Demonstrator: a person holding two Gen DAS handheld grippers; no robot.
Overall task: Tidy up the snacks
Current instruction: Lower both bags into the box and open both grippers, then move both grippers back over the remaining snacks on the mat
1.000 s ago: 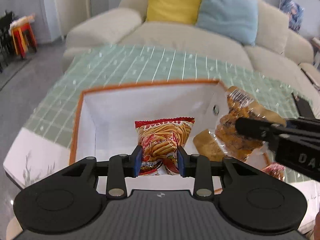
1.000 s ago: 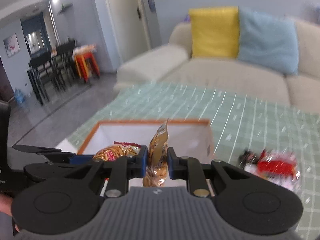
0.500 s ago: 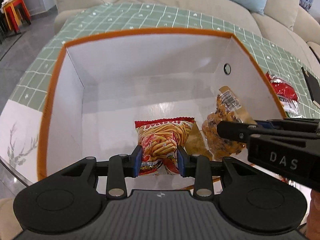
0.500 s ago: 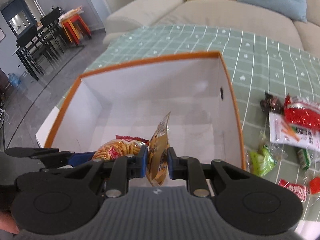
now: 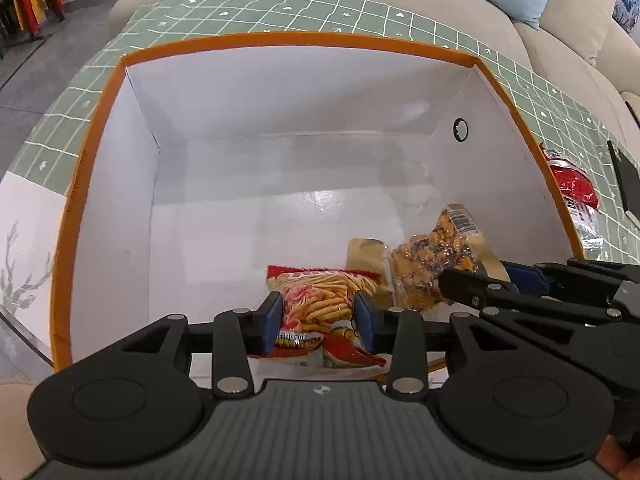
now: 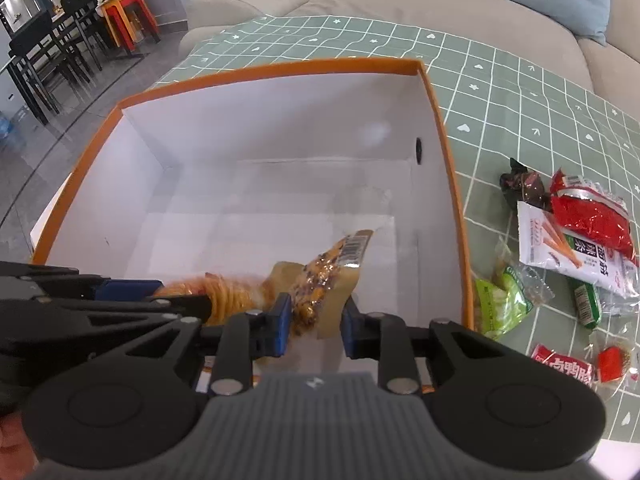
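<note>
1. The left gripper (image 5: pixel 318 316) reaches into the orange-rimmed white box (image 5: pixel 288 38), its blue pads (image 5: pixel 273 314) pinching a red packet of stick snacks (image 5: pixel 320 300) from both sides. The packet's lower end is cut off behind the gripper body.
2. The right gripper (image 6: pixel 313 322) is low inside the same box, just beside the left one. Its jaws stand partly apart around a clear pouch of brown glazed snack (image 6: pixel 324 284). The left pad touches the pouch; whether the right pad presses it I cannot tell, since the pouch's tan edge blocks the gap.
3. In the left wrist view that pouch (image 5: pixel 434 260) tilts up toward the box's right wall, barcode end highest, its base hidden behind the right gripper's fingers.
4. From the right wrist view the stick-snack packet is mostly covered by the left gripper's arm; only a blurred orange patch shows.
5. Loose packets lie on the green checked tablecloth (image 6: pixel 540 92) outside the box's right wall: a red bag (image 6: pixel 592 216), a white sachet (image 6: pixel 560 246), a green one (image 6: pixel 506 300). Their print is too small to read.
6. The box's near wall is hidden under both grippers.
</note>
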